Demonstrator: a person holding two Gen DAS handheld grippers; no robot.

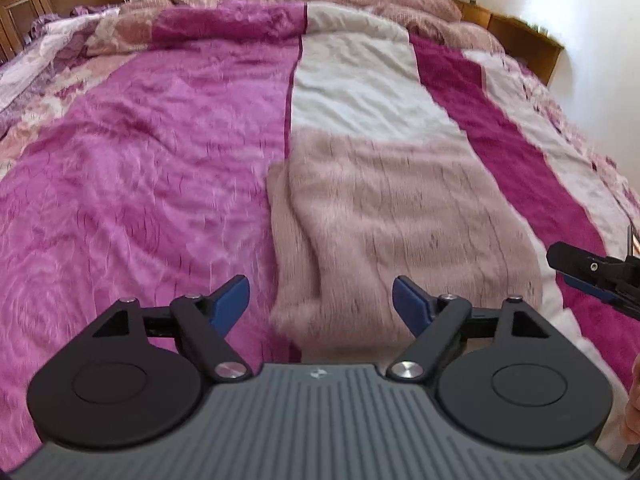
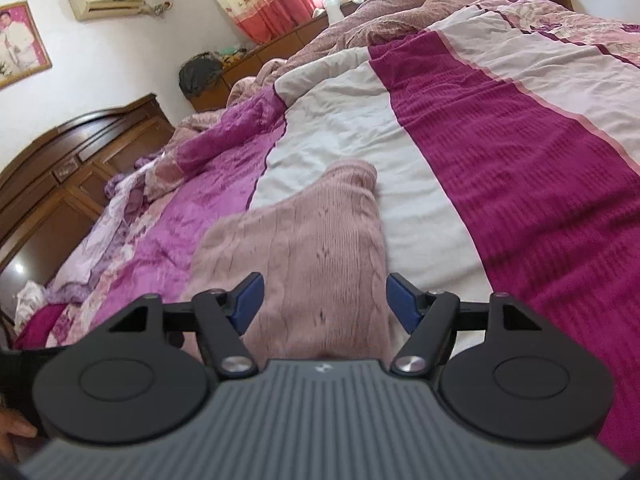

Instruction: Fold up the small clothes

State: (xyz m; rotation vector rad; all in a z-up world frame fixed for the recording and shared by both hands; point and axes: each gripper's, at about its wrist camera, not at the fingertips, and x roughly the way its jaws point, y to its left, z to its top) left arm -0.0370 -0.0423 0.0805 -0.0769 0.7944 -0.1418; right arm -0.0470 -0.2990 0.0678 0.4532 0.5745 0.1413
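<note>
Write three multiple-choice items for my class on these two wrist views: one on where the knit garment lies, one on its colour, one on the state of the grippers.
1. Where does the sweater lie?
A. on the bed
B. on a chair
C. on the floor

2. What colour is the sweater?
A. navy
B. dusty pink
C. green

3. How do the left gripper and right gripper stand?
A. both shut on the sweater
B. one shut, one open
C. both open, holding nothing

Answers:
1 A, it lies flat on the bedspread's white stripe.
2 B, the knit is pale pink in both views.
3 C, blue pads stand apart with the sweater below, untouched.
</note>
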